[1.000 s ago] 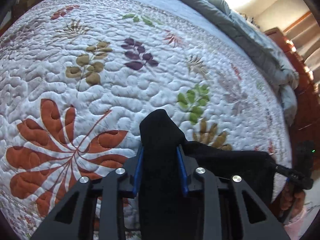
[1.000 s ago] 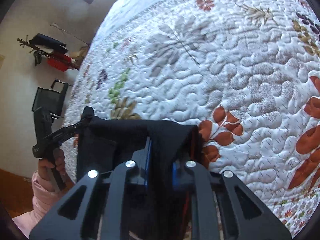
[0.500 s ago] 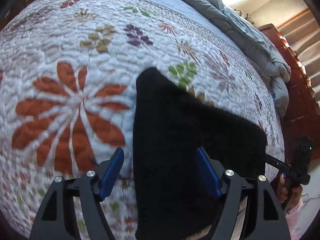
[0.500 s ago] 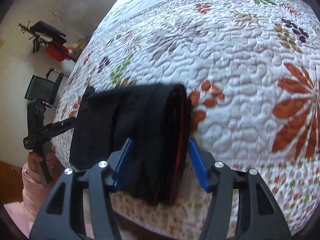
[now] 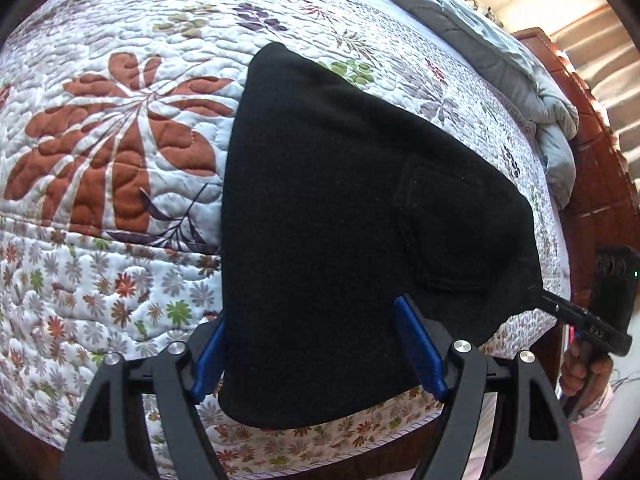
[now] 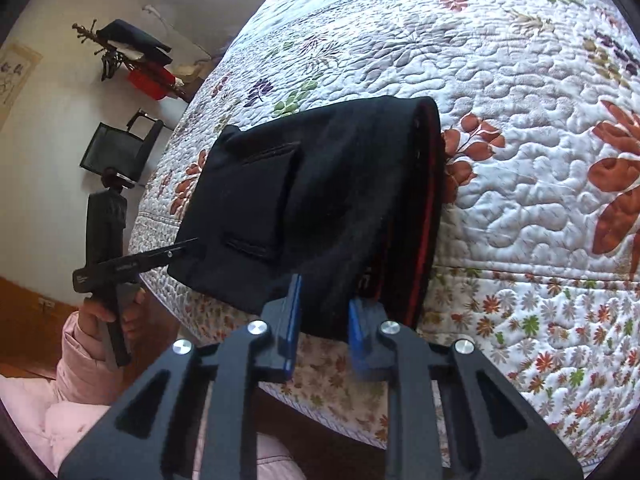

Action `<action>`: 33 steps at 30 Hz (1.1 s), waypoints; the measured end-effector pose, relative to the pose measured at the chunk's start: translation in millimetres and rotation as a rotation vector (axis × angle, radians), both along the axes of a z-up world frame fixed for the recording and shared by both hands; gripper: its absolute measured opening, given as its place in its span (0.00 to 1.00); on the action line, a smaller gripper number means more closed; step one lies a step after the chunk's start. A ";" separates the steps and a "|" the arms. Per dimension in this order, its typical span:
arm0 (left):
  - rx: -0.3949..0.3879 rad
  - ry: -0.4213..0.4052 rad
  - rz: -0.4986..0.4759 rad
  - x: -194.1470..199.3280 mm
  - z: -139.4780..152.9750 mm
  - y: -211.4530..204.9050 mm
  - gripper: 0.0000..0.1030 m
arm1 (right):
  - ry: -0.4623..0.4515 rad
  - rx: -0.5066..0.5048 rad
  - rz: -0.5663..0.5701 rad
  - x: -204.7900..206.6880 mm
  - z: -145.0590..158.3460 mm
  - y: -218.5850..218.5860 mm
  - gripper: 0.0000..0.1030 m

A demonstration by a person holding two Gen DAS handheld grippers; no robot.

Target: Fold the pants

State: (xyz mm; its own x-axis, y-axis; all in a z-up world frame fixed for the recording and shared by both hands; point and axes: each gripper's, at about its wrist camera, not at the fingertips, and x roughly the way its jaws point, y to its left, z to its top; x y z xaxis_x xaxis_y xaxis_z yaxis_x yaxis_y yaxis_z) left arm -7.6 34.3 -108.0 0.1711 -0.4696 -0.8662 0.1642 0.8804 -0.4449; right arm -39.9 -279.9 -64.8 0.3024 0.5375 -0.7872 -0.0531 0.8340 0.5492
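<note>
The black pants (image 5: pixel 352 216) lie folded in a thick flat bundle on the quilted bed (image 5: pixel 120 128), close to its near edge; a back pocket faces up and a red stripe (image 6: pixel 426 216) shows along the fold. My left gripper (image 5: pixel 314 354) is open and still widening, its blue pads (image 5: pixel 208 356) astride the bundle's near end without pressing it. My right gripper (image 6: pixel 325 326) is closing, with the bundle's near hem just at its tips and not pinched. Each gripper also shows in the other's view: the right gripper (image 5: pixel 580 320), the left gripper (image 6: pixel 120 268).
The quilt's flowered border hangs over the bed edge (image 6: pixel 520 320) just under both grippers. A grey duvet (image 5: pixel 520 72) is bunched at the far side by a wooden headboard. A pink sleeve (image 6: pixel 80 400), a chair (image 6: pixel 116 152) and a coat rack (image 6: pixel 132 52) stand beside the bed.
Both grippers let go of the pants and drew back toward the bed's edge. The bundle now lies flat on the quilt. The right jaws opened wide, then narrowed again.
</note>
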 end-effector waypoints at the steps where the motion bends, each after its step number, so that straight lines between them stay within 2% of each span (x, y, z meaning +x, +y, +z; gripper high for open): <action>1: 0.010 0.001 -0.009 0.1 -0.1 -1.1 0.75 | 0.006 0.001 -0.018 0.5 -1.1 -2.7 0.24; 4: -0.004 0.011 -0.006 1.8 -1.2 0.9 0.75 | 0.013 0.031 -0.061 0.6 -5.0 -11.6 0.26; 7: -0.010 0.028 -0.014 7.0 -6.2 -1.8 0.75 | 0.027 0.064 -0.034 1.0 -9.4 -9.5 0.26; 8: -0.012 0.033 -0.017 10.6 -7.7 -2.7 0.75 | 0.023 0.070 -0.016 1.3 -10.0 -5.0 0.24; 9: -0.015 0.039 -0.017 12.4 -9.4 -3.1 0.75 | 0.018 0.063 0.001 0.9 -9.5 -0.7 0.15; 12: -0.025 0.060 0.006 14.6 -9.2 -1.1 0.70 | 0.015 0.030 0.051 2.9 -5.0 7.4 0.05; 14: -0.021 0.061 0.012 13.3 -6.0 1.5 0.61 | 0.015 0.041 0.053 3.6 2.3 1.6 0.05; 18: -0.020 0.054 -0.004 11.7 -6.8 2.2 0.60 | 0.005 0.015 0.059 4.2 14.4 -7.1 0.04; 22: 0.007 0.049 -0.020 12.5 -17.9 -3.2 0.61 | 0.095 -0.126 0.081 6.7 -24.0 5.4 0.05; 24: 0.018 0.037 -0.024 11.8 -18.7 -6.1 0.61 | 0.108 -0.110 0.054 6.6 -35.6 2.2 0.03; 28: 0.046 0.012 -0.026 7.9 -15.1 -9.9 0.63 | 0.109 -0.129 0.043 6.3 -32.7 2.4 0.03; 31: 0.094 -0.007 -0.019 6.3 -5.5 -18.8 0.65 | 0.105 -0.145 0.036 6.7 -23.2 4.2 0.09; 33: 0.130 -0.022 -0.021 3.9 3.6 -22.2 0.66 | 0.084 -0.175 0.019 4.2 -11.5 5.6 0.33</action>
State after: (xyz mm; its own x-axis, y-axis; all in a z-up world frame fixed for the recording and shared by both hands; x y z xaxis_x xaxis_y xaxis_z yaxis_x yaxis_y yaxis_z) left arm -3.7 12.1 -104.5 0.1815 -0.3576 -0.9161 0.1918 0.9265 -0.3237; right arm -35.7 -274.3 -76.3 0.2228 0.3955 -0.8910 -0.0294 0.9163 0.3994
